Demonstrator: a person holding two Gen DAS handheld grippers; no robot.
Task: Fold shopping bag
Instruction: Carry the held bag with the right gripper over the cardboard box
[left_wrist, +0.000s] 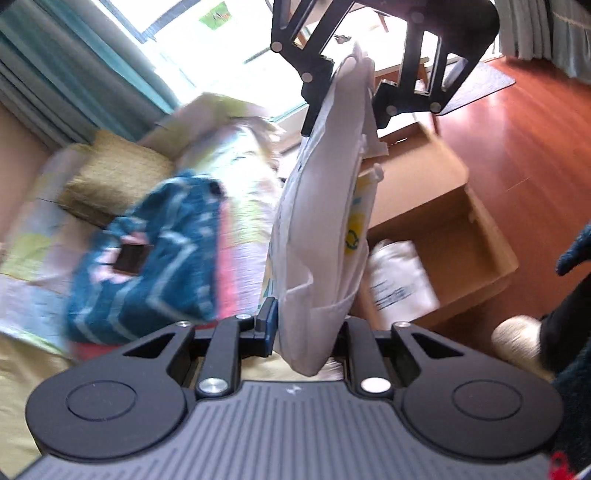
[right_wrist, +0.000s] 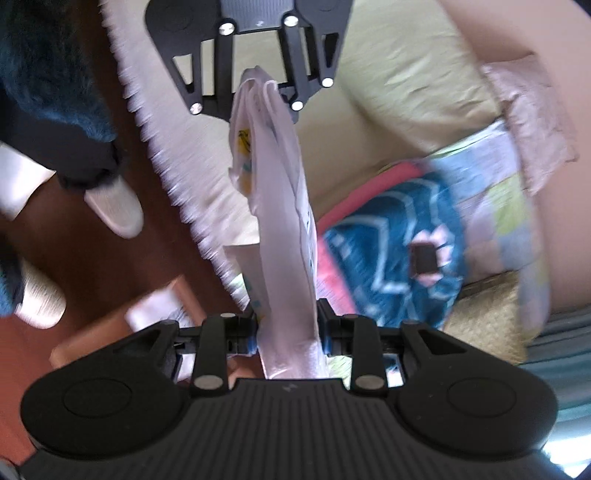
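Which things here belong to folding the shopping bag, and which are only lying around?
For the job:
white shopping bag
left gripper, shut on one end
right gripper, shut on the other end

Only lying around:
blue patterned cloth
wooden shelf unit

Bright daylight pours in from the window (left_wrist: 207, 48) at the upper left of the left view, washed out white. Both pictures bend at the edges. The bedding (right_wrist: 399, 240) looks smeared and blurry.

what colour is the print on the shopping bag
The white shopping bag carries a yellow print with bits of blue, clearest in the left wrist view.
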